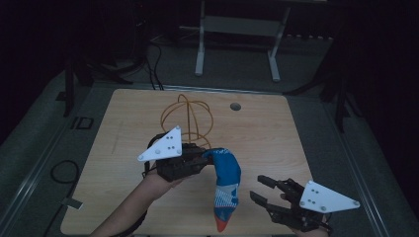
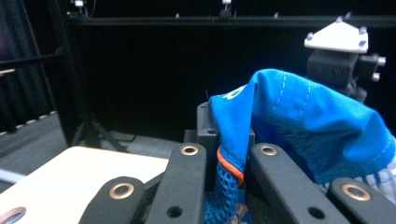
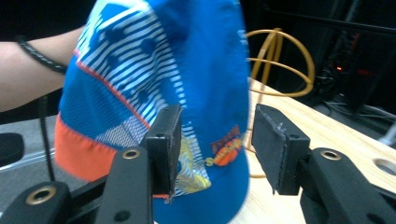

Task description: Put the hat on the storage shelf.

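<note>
- Showing black jaws with brass-ringed pivots on the left gripper (image 2: 229,163).
- Carrying a grey screw-dotted triangular plate at two o'clock on the right gripper (image 1: 264,190).
- Wearing a black wristband (image 3: 39,56).

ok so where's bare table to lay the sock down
Bare wood lies along the table's right side, between the cable hole and the right tongs, and on the left edge beside the wire frame. The middle is crowded: left tongs, hanging sock and frame sit close together.

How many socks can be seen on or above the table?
1: a blue sock with an orange toe, hanging from the left gripper above the wooden table, near the open right gripper.
</note>
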A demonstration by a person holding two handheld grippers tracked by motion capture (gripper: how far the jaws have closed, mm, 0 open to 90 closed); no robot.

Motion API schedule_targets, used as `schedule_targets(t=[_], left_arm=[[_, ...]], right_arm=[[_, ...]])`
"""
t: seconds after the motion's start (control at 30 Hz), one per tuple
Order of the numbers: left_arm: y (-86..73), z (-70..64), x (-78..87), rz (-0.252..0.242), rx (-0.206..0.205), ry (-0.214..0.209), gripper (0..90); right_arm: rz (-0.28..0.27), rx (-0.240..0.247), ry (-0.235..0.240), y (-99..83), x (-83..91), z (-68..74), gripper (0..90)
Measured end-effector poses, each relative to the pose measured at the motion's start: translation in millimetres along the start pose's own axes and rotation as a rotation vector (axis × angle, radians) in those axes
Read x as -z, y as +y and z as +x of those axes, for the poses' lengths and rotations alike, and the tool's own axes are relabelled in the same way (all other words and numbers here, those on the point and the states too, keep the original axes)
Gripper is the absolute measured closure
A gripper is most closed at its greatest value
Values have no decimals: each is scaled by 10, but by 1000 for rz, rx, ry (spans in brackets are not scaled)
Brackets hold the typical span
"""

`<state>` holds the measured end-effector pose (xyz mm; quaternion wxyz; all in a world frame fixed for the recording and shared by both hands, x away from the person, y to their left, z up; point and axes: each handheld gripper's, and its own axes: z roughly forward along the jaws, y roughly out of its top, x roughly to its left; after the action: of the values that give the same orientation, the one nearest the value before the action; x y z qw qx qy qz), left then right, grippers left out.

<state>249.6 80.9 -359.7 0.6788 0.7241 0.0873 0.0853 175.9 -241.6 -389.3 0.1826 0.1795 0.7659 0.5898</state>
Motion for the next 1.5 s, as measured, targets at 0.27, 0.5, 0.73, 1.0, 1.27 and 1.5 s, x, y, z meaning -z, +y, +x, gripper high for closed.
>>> schedule_targets(t=[0.27,0.5,0.73,1.0,1.27,1.5], left_arm=[[-49,-16,-5,4,4,-15,879],[-80,-29,-48,11,10,-7,878],[-78,-28,-55,9,16,-7,878],[-102,-19,-56,14,21,-13,878],[-130,1,0,24,27,0,874],[-165,0,59,70,14,0,873]], right_arm=[[11,40,44,64,-256,99,498],[2,60,39,121,-390,128,506],[-7,65,11,126,-408,137,710],[-12,85,-3,164,-383,143,900],[-33,83,-18,184,-320,153,900],[-52,70,-29,220,-238,96,900]])
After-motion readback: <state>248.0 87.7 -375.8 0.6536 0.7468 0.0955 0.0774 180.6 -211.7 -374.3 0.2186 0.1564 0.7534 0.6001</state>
